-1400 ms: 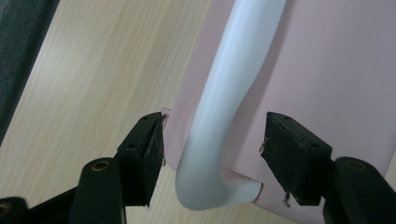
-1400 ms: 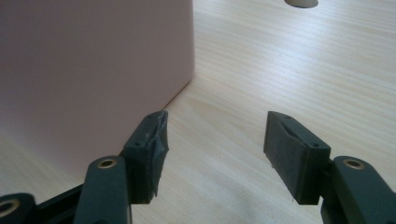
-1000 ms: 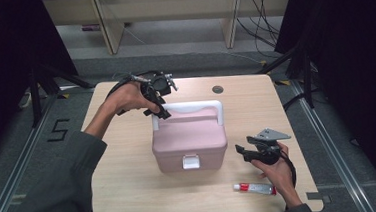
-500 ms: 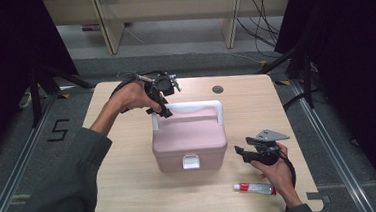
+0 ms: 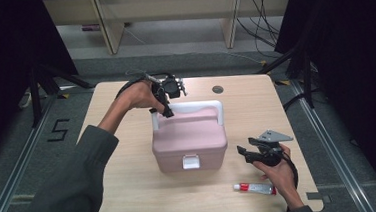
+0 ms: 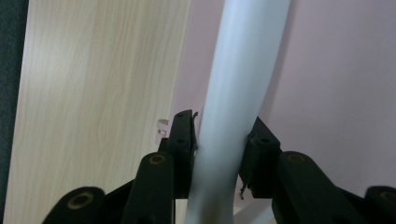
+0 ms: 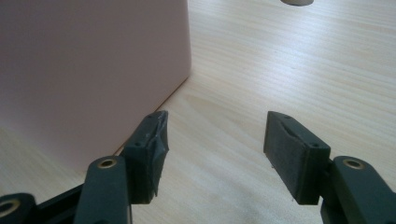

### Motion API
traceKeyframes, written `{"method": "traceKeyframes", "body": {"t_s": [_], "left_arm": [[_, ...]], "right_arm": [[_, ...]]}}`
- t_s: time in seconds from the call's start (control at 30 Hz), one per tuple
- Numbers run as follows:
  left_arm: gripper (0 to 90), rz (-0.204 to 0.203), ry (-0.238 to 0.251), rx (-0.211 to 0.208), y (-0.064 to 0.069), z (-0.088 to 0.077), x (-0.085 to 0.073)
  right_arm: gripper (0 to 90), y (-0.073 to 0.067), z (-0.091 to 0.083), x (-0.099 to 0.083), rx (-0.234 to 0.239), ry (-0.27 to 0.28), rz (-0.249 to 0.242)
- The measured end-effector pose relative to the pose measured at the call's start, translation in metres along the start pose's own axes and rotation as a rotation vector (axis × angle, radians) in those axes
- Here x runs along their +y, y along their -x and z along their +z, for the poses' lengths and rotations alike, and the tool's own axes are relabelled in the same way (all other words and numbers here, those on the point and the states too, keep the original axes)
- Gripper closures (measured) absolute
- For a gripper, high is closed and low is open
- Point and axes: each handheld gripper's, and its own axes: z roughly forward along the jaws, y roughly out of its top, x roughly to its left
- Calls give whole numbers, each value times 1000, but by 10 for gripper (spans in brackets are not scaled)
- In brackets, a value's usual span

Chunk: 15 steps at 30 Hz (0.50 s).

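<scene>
A pink box (image 5: 188, 136) with a white latch stands mid-table, its white carry handle (image 5: 196, 105) lying across the far side of the lid. My left gripper (image 5: 166, 106) reaches in from the far left and sits at the handle's left corner. In the left gripper view the white handle (image 6: 243, 70) runs up between the jaws, and both pads (image 6: 182, 140) press on its sides; the jaws have just been closing on it. My right gripper (image 5: 247, 152) rests low beside the box's right front corner, open with nothing in it. Its own view shows the pink box wall (image 7: 84, 60) just left of the gripper (image 7: 215, 135).
A small white and red tube (image 5: 254, 187) lies on the table near the front edge, just ahead of my right hand. A round grommet (image 5: 218, 89) is set in the wooden tabletop (image 5: 124, 155) behind the box. Shelving legs and cables stand beyond the far edge.
The left gripper's jaws have closed onto the white handle, with the hand shifting only slightly. The right hand and its gripper have stayed put.
</scene>
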Motion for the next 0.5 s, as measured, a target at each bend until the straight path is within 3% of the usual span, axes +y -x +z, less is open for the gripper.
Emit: {"method": "traceKeyframes", "body": {"t_s": [0.1, 0.13, 0.23, 0.27, 0.33, 0.4, 0.43, 0.5], "left_arm": [[693, 7, -3, 10, 2, -1, 1], [696, 6, 1, 12, 2, -2, 0], [703, 14, 6, 16, 4, -6, 0], [707, 15, 7, 18, 4, -7, 0], [708, 4, 18, 22, 3, -10, -1], [711, 3, 21, 27, 3, -13, -1], [712, 2, 22, 30, 4, -13, -1], [718, 6, 19, 30, 5, -15, -1]], "right_arm": [[411, 1, 0, 0, -16, 13, -19], [412, 3, -1, 0, -20, 17, -49], [412, 4, -1, 0, -22, 16, -51], [412, 1, -1, -1, -9, 4, -2], [414, 3, -1, -1, -9, -1, -9], [417, 5, -1, -1, -24, 20, -49], [419, 3, -1, -1, -15, 16, -18], [434, 5, -2, -1, -5, 26, -38]]}}
